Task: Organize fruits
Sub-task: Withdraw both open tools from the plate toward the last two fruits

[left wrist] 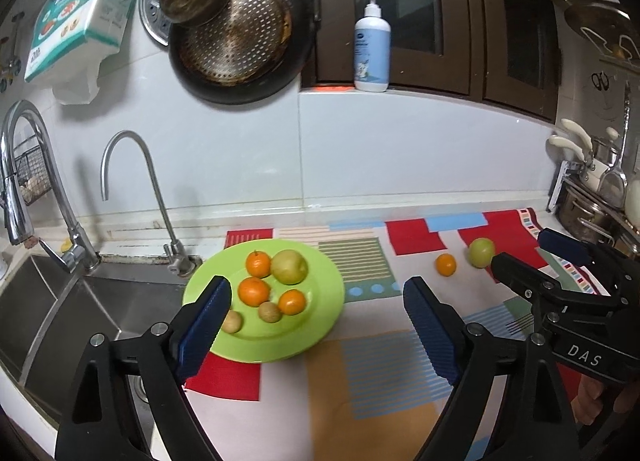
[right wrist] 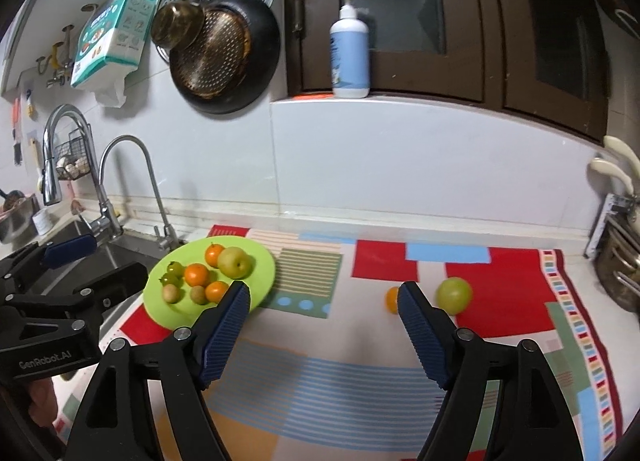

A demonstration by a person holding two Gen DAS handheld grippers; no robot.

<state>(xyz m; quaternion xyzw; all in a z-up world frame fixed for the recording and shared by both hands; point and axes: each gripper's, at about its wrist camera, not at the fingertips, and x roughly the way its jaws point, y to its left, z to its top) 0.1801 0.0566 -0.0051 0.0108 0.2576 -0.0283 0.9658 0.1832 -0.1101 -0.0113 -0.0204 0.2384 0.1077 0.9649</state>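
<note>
Risks: loose orange (right wrist: 392, 299) and green apple (right wrist: 453, 295) round, smooth, touching nothing; off-centre pinch could roll either across patterned mat (right wrist: 500, 293) toward desk edge. Green plate (left wrist: 320, 325) crowded, sits just beside sink (left wrist: 60, 301); careless drop could knock fruit off. Plate holds three oranges, yellow-green apple (left wrist: 289, 266), several small brownish and green fruits. Left tongs (left wrist: 316, 317) wide, empty, above plate. Right tongs (right wrist: 324, 313) wide, empty, near loose orange.
</note>
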